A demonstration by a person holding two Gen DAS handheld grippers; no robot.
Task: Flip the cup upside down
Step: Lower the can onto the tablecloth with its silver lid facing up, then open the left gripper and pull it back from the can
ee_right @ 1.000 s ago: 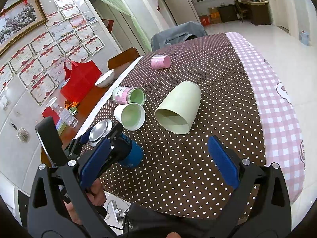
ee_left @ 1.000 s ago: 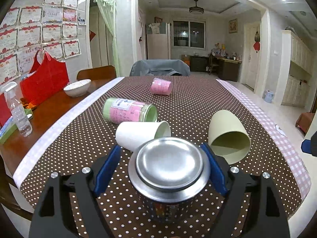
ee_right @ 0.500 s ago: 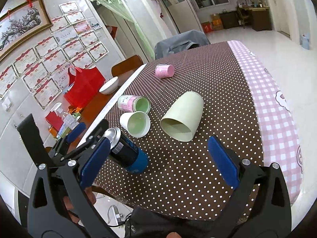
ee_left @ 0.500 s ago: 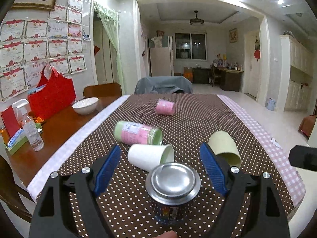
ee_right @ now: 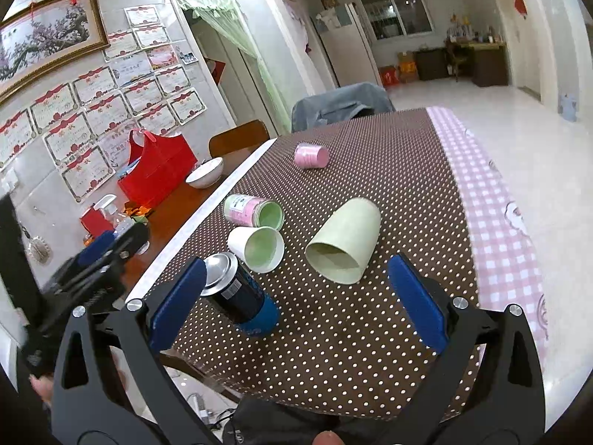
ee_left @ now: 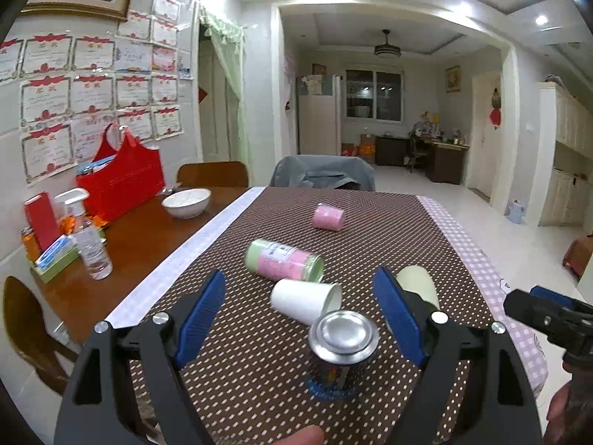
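While both claws hang wide apart and hold nothing, the dark metal cup (ee_left: 343, 352) stands upside down on the dotted tablecloth (ee_left: 389, 222), its shiny base up and its blue rim down. It sits just ahead of the left claw (ee_left: 300, 319), between the lines of the two blue pads (ee_left: 200, 319) but beyond their tips — not touched by either. From the right claw (ee_right: 298, 300) the same cup (ee_right: 237, 293) lies ahead and to the left, close beside the left pad (ee_right: 178, 304), apart from it.

Just past the cup lies a white paper cup (ee_left: 305, 302) on its side, and behind that a pink and green tin (ee_left: 283, 265), also lying down. A pale green cup (ee_right: 344, 243) lies on its side straight ahead of the right claw, mouth toward the camera. A small pink cup (ee_left: 328, 217) lies farther off, well apart from the others.

Open cloth lies to the right of the pale green cup, out to the pink checked border (ee_right: 493, 222) — and the table's near edge runs close under both claws. A fingertip (ee_left: 302, 437) shows at the bottom of the left view.
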